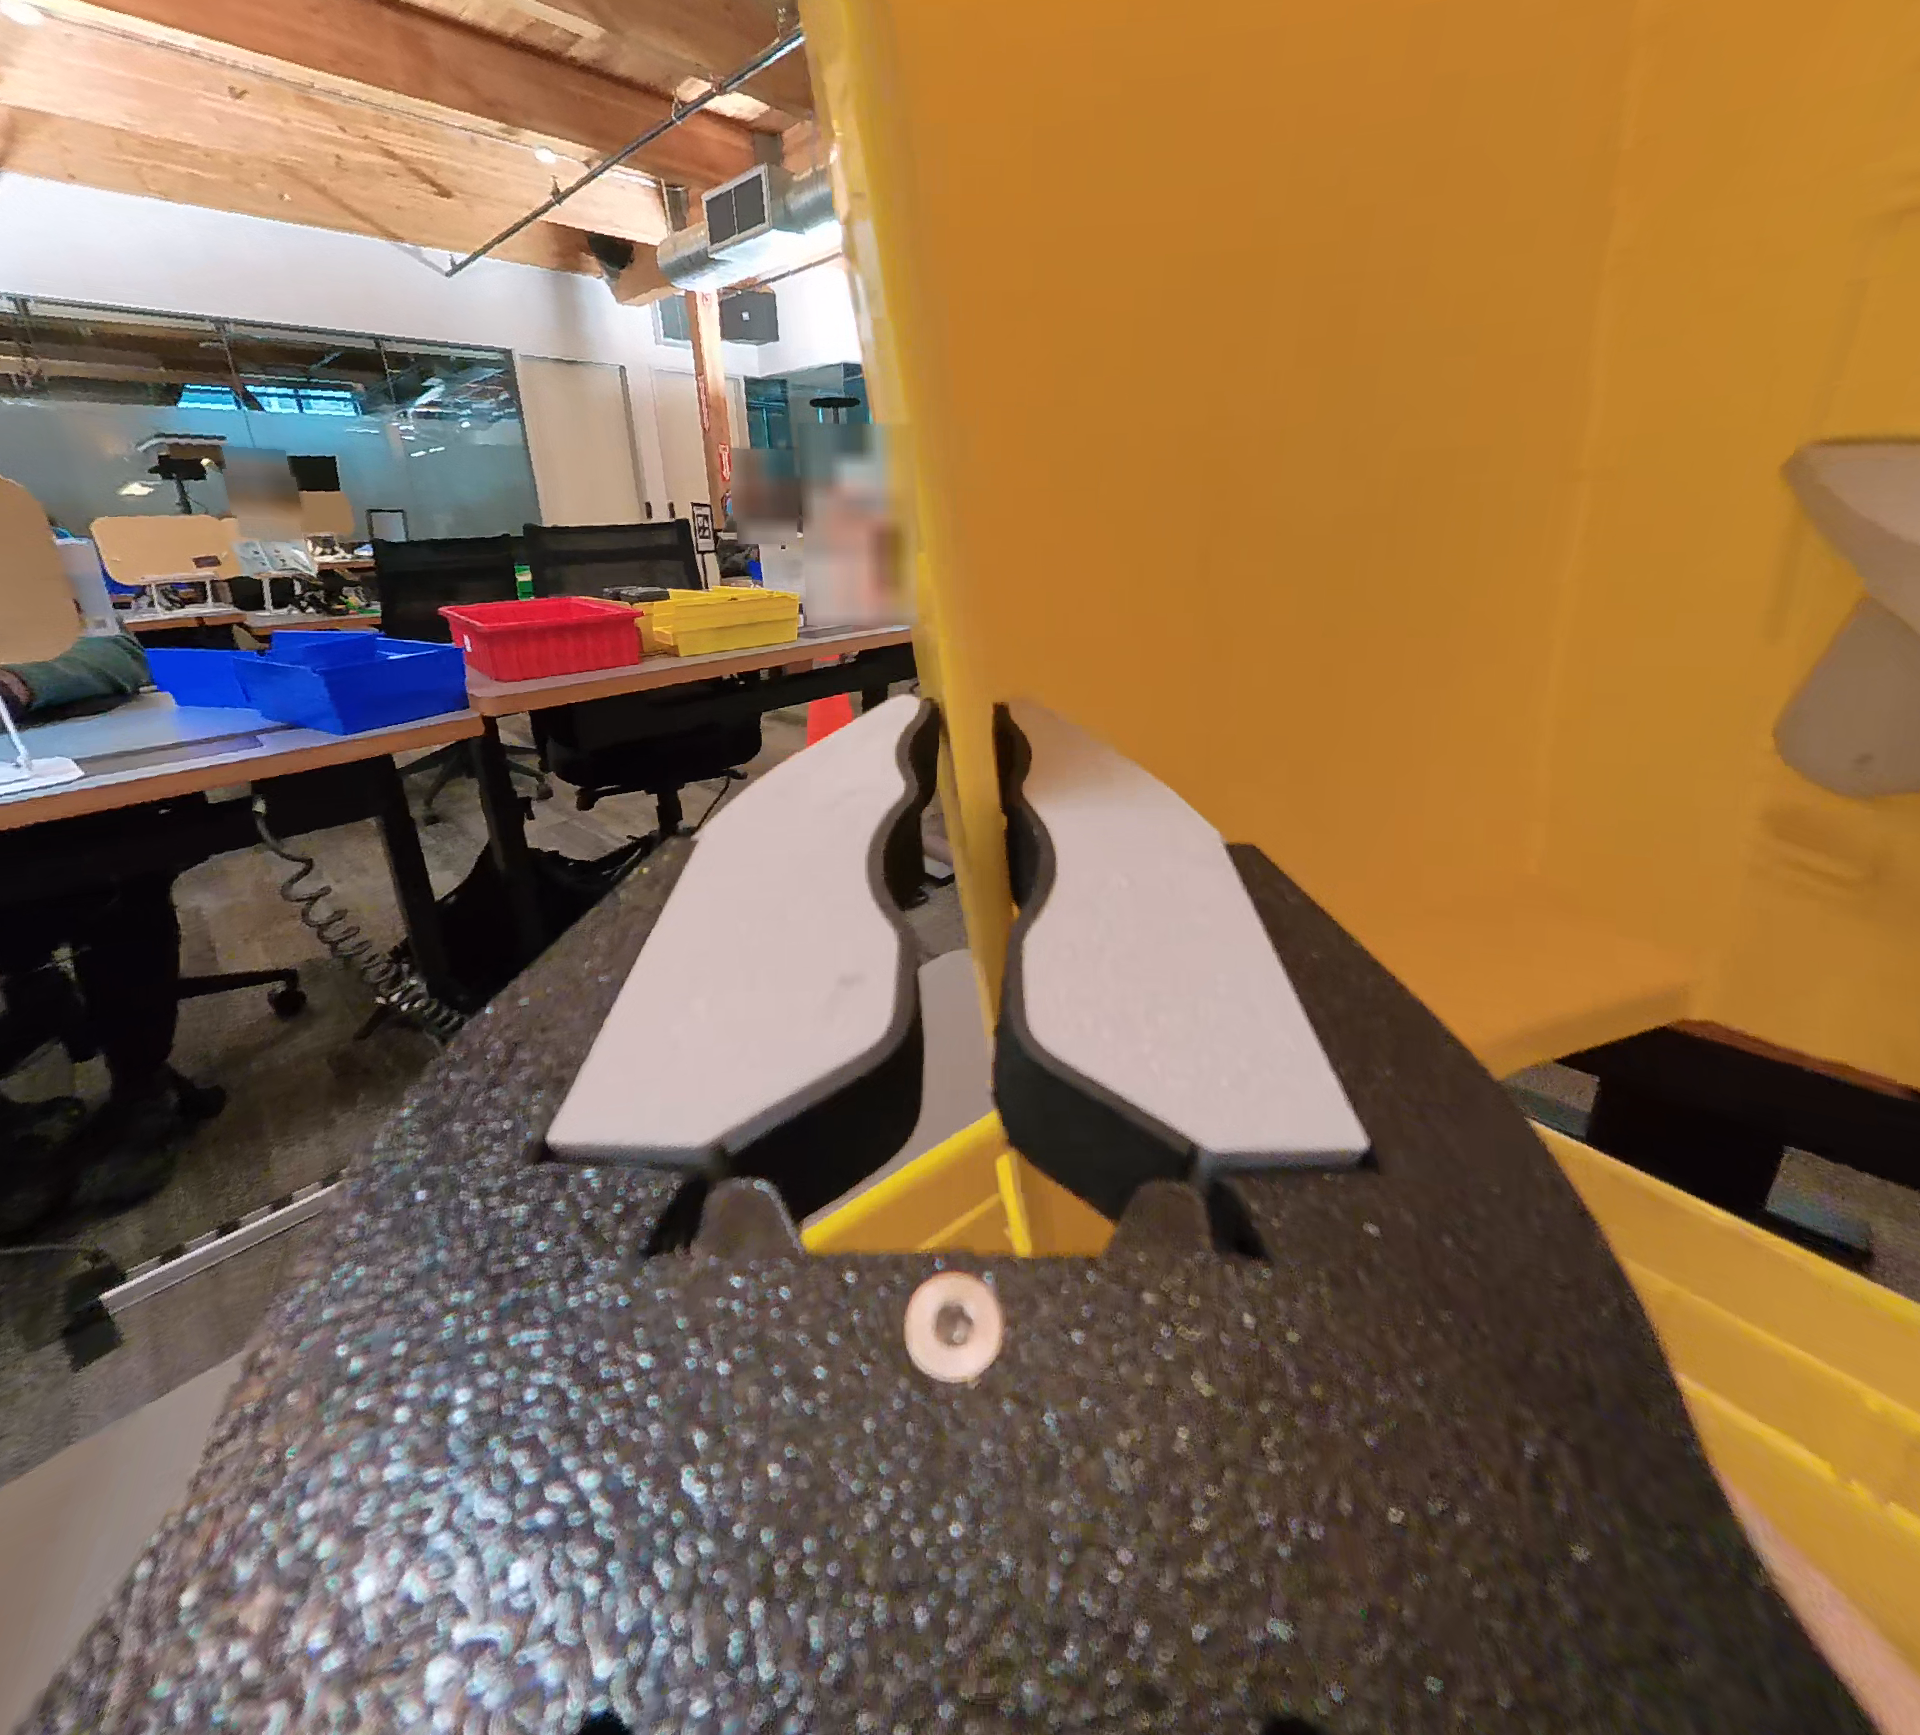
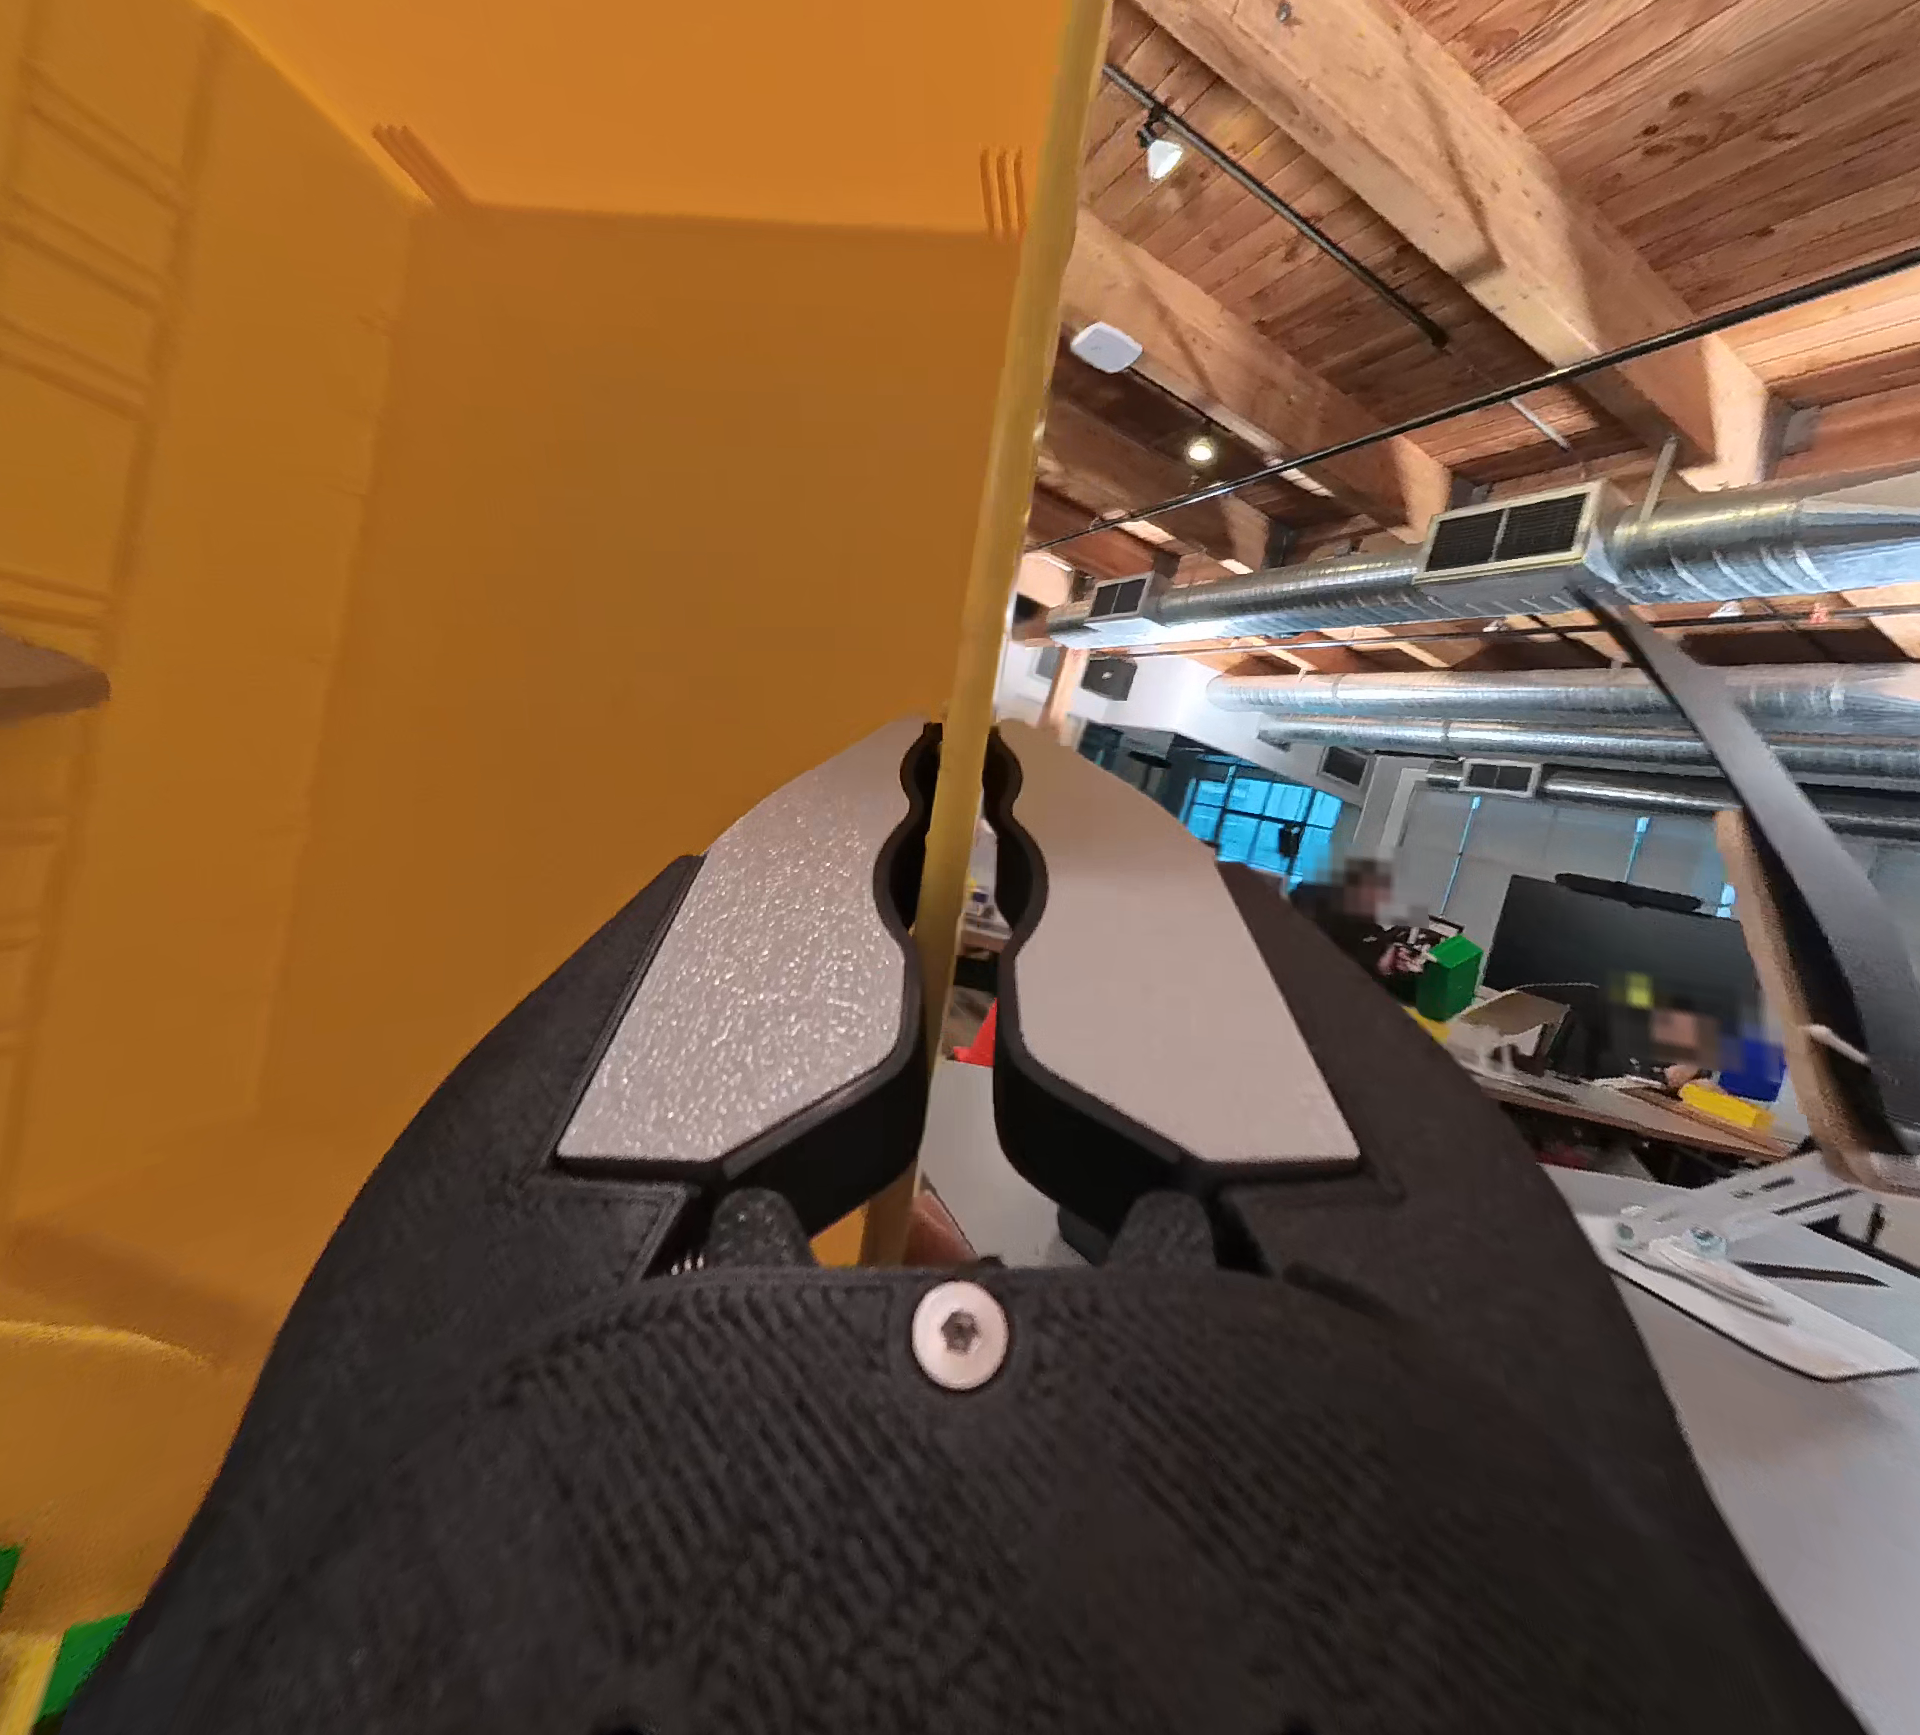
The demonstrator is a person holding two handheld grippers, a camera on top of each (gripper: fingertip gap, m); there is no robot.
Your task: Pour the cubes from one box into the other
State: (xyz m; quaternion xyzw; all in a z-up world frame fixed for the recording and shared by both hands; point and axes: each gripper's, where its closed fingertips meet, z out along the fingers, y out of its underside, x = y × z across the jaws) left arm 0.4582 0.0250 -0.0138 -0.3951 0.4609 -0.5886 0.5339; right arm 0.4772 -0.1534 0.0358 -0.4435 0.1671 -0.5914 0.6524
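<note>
- Your left gripper (image 1: 968, 729) has its jaws narrow, pressed on the thin side wall of the yellow box (image 1: 1299, 438); one finger sits outside the wall, the other inside.
- From these jaws the box opens to the right and rises high, tipped up on end, so you look into its bare inner floor.
- Past the right jaw, at the far wall of the box, you see the pale fingertips (image 1: 1860, 709) of your other gripper.
- Below the left jaws a second yellow box (image 1: 1766, 1353) lies, its ribbed wall running to the lower right.
- Your right gripper (image 2: 964, 735) also has narrow jaws, clamped on the opposite wall of the same yellow box (image 2: 623, 542), with the wall edge standing upright between the fingers.
- Here the box interior spreads to the left of the jaws.
- Far below and left of the right jaws, green cubes (image 2: 88, 1638) show at the corner; which container they lie in you cannot tell.
- Left of the left jaws, well apart, blue bins (image 1: 343, 677), a red bin (image 1: 545, 636) and yellow bins (image 1: 722, 617) rest on desks.
</note>
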